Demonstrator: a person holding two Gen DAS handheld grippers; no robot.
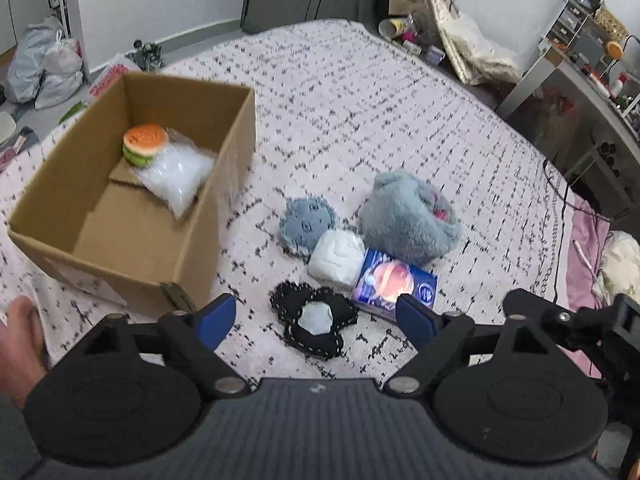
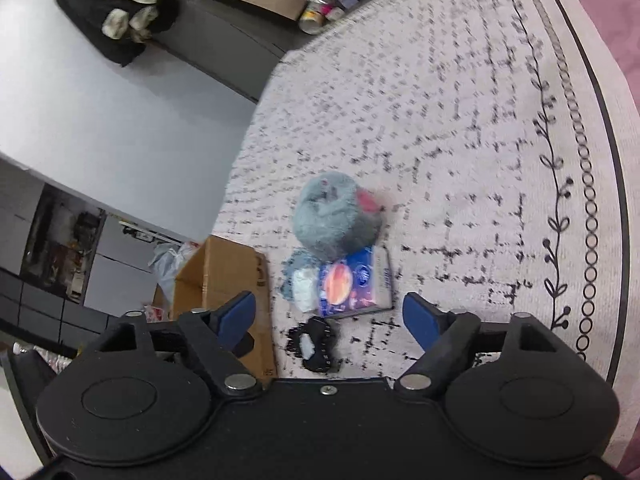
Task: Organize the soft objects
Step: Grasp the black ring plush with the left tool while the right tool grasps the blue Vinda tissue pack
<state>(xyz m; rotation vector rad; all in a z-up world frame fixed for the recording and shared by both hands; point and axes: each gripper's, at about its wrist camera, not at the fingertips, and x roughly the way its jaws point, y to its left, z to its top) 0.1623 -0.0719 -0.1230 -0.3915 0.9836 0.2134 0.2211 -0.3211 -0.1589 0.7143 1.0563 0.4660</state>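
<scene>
A cardboard box (image 1: 224, 184) stands on the patterned bedspread (image 1: 360, 100) and holds a toy burger (image 1: 144, 144) and a clear plastic bag (image 1: 178, 176). To its right lie a small blue-grey fuzzy piece (image 1: 306, 222), a large grey plush (image 1: 408, 216), a white soft lump (image 1: 338, 258), a blue packet (image 1: 394, 286) and a black pouch (image 1: 316, 322). My left gripper (image 1: 316, 320) is open, just above the black pouch. My right gripper (image 2: 330, 316) is open, above the pouch (image 2: 316, 344), near the packet (image 2: 352, 284), plush (image 2: 336, 216) and box (image 2: 224, 276).
Bags (image 1: 48, 68) lie on the floor beyond the box. Clutter (image 1: 460, 40) sits at the bed's far edge. A desk with shelves (image 1: 580, 60) stands at right. A pink sheet (image 1: 584, 248) borders the bedspread. A hand (image 1: 20, 340) shows at lower left.
</scene>
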